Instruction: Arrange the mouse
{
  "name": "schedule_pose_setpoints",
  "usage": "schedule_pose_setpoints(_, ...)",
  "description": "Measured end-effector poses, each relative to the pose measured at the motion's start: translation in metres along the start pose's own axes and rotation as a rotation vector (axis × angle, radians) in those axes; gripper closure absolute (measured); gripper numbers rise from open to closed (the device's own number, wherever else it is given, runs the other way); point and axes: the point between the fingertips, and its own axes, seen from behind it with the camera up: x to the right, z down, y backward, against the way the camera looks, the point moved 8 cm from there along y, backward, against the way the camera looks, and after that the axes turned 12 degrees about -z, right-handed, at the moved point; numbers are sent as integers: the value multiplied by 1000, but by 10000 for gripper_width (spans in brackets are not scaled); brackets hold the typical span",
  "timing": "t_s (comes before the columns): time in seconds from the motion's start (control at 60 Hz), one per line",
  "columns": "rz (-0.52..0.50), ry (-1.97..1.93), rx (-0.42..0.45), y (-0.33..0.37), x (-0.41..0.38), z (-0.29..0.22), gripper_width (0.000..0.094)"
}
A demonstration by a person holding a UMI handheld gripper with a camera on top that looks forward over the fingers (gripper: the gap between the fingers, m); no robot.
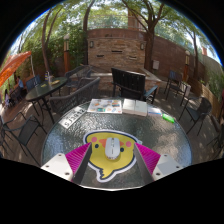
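Note:
A white mouse lies on a yellow duck-shaped mouse pad on a round glass table. My gripper is open. Its pink fingers stand wide apart at either side of the pad. The mouse rests on the pad between the fingers, with clear gaps on both sides. Nothing is held.
Beyond the pad lie open papers or a booklet, a small printed card to the left and a green item to the right. Dark metal chairs ring the table. A brick wall and trees stand behind.

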Motion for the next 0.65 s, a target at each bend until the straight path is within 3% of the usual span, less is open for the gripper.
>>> schedule_pose_setpoints(0.3,55,34,21,125,-60,7,63)
schedule_pose_setpoints(0.65,88,23,12,152,-85,20,72)
